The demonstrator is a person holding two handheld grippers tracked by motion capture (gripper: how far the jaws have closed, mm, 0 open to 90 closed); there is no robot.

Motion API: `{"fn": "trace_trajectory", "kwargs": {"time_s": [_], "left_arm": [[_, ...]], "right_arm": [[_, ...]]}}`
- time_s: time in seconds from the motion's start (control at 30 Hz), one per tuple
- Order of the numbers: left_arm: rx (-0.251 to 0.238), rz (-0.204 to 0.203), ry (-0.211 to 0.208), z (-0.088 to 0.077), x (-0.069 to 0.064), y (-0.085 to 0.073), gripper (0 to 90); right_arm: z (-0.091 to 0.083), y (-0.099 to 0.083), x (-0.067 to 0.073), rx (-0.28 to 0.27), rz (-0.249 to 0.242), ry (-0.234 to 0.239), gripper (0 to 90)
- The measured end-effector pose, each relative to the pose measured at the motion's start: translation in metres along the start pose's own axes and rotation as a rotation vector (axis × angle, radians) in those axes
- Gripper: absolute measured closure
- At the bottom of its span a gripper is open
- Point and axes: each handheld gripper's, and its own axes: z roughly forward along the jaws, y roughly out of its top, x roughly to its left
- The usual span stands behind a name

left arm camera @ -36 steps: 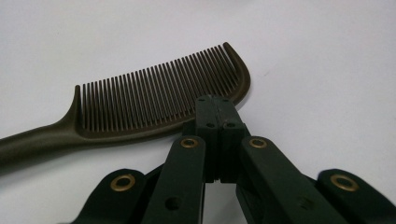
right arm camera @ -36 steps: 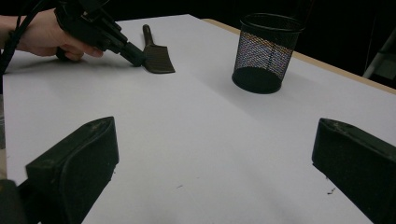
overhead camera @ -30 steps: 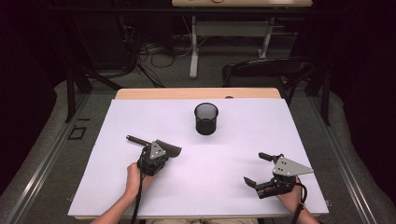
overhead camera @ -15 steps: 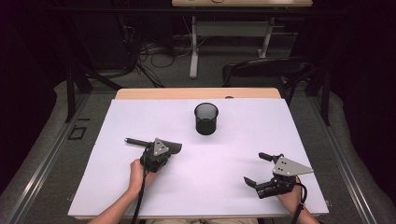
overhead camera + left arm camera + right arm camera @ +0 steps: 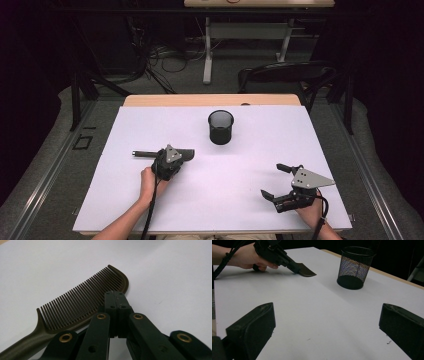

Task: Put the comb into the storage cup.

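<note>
My left gripper (image 5: 186, 154) pinches the dark plastic comb (image 5: 85, 300) on the white worktop (image 5: 225, 190); right gripper (image 5: 274, 181) spread, black mesh cup (image 5: 220, 127) at twelve o'clock, dark room.

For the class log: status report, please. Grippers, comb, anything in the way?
Left gripper shut on comb. Right gripper open, empty. Mesh cup upright, path clear.

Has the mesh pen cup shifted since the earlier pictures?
No. The mesh pen cup stands equally close to the table's wooden far edge.
</note>
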Motion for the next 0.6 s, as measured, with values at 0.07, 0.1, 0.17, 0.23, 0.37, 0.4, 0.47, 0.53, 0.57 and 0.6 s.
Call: {"fn": "trace_trajectory", "kwargs": {"time_s": [0.07, 0.1, 0.17, 0.23, 0.37, 0.4, 0.47, 0.53, 0.57, 0.6], "left_arm": [[0.003, 0.002, 0.004, 0.0016, 0.0004, 0.0005, 90.0], [0.0, -0.001, 0.003, 0.0025, 0.0004, 0.0005, 90.0], [0.007, 0.008, 0.006, 0.0037, 0.001, 0.0013, 90.0], [0.007, 0.002, 0.01, 0.0051, 0.002, 0.0021, 90.0], [0.007, 0.002, 0.015, 0.0075, 0.0028, 0.0039, 90.0], [0.011, 0.006, 0.018, 0.0077, 0.0028, 0.0044, 90.0], [0.013, 0.008, 0.019, 0.0086, 0.0029, 0.0044, 90.0], [0.006, 0.006, 0.021, 0.0094, 0.0032, 0.0042, 90.0], [0.006, 0.006, 0.024, 0.0095, 0.0035, 0.0043, 90.0], [0.008, 0.006, 0.025, 0.0095, 0.0039, 0.0042, 90.0]], "right_arm": [[0.0001, 0.0, 0.0, 0.0, 0.0, -0.001, 0.3], [0.0002, -0.0001, -0.0002, 0.0, 0.001, -0.001, 0.3], [0.0002, -0.0001, -0.0003, 0.0, 0.001, -0.001, 0.2], [0.0002, -0.0001, -0.0004, -0.002, 0.001, -0.002, 0.3], [0.0006, -0.0002, -0.0004, -0.004, 0.001, -0.001, 0.2], [0.0006, -0.0003, -0.0004, -0.005, 0.002, 0.0, 0.3], [0.0004, -0.0001, -0.0005, -0.003, 0.001, 0.0, 0.3], [0.0003, -0.0001, -0.0006, -0.004, 0.0, 0.0, 0.3], [0.0004, -0.0001, -0.0007, -0.003, 0.002, 0.0, 0.3], [0.0005, -0.0002, -0.0009, -0.002, 0.001, 0.0, 0.3]]}}
